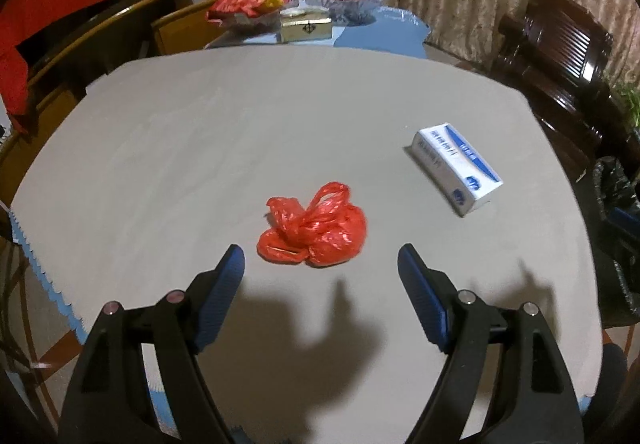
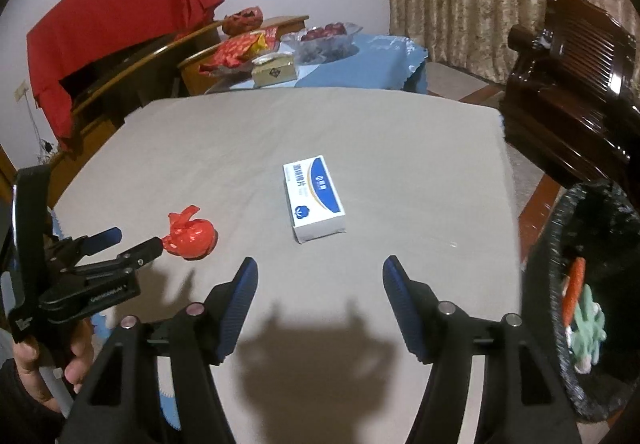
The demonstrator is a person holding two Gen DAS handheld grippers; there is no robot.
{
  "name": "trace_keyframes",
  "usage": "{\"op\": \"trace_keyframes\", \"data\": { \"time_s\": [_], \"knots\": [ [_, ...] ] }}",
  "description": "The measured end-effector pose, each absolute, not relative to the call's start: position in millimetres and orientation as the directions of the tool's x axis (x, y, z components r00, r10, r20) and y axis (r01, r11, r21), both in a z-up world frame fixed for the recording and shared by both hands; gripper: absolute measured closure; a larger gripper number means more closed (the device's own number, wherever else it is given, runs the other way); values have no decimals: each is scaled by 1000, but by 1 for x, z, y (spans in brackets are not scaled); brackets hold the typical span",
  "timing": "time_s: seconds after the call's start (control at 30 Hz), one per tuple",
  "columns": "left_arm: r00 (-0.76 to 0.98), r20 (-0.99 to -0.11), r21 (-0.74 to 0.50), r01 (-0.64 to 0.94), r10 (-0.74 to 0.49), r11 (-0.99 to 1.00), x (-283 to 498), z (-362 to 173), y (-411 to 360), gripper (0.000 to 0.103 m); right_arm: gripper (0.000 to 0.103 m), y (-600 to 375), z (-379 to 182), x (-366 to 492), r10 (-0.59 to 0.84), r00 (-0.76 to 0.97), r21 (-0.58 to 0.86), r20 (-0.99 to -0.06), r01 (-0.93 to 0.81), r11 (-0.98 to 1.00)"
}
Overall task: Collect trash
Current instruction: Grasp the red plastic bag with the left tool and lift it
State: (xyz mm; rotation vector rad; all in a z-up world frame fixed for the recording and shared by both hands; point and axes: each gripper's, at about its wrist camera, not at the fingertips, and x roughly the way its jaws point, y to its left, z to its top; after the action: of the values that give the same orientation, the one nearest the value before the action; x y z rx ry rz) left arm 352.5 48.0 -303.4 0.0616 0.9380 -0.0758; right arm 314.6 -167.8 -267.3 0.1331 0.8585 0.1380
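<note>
Currently the left gripper [image 1: 321, 254] is hanging just short of the crumpled red plastic bag [image 1: 314, 226], its blue-padded jaws standing wide apart with nothing between them; seen from the right wrist view, the same tool is angling in from the left with its fingertips right at the bag's near edge, though whether they are touching is hard to say. To do this pickup well, the jaws should be straddling the bag's bulky middle rather than its loose handle loop, coming down close to the grey tablecloth [image 1: 200, 148] before closing, since thin plastic is likely to be slipping out of a shallow pinch. Further right, the white and blue box [image 2: 314, 200] is lying flat on the cloth, well apart from the bag, and the right gripper [image 2: 320, 270] is hovering near it, also spread open and holding nothing. At the far right the black-lined bin [image 2: 560, 244] is standing beside the table, already holding some rubbish, so a short carry is what seems to be needed
</note>
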Motion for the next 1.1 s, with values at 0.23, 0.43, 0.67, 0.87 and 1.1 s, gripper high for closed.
{"op": "trace_keyframes", "data": {
  "time_s": [0.23,0.43,0.67,0.87,1.1],
  "knots": [
    [544,-837,9,116,-56,993,381,-337,51,26,38,-151,-297,349,173,616,158,-768,-80,984],
    [505,-860,0,126,-64,992,401,-362,50,26,36,-147,-323,377,174,589,156,-789,-82,984],
    [488,-871,8,133,-58,991,414,-380,49,24,32,-150,-333,397,166,589,148,-790,-80,986],
    [505,-860,-5,143,-77,990,418,-377,49,50,27,-149,-337,408,161,593,135,-789,-88,987],
    [531,-843,-17,146,-93,989,414,-366,50,60,25,-145,-344,420,153,591,118,-792,-97,988]
  ]
}}
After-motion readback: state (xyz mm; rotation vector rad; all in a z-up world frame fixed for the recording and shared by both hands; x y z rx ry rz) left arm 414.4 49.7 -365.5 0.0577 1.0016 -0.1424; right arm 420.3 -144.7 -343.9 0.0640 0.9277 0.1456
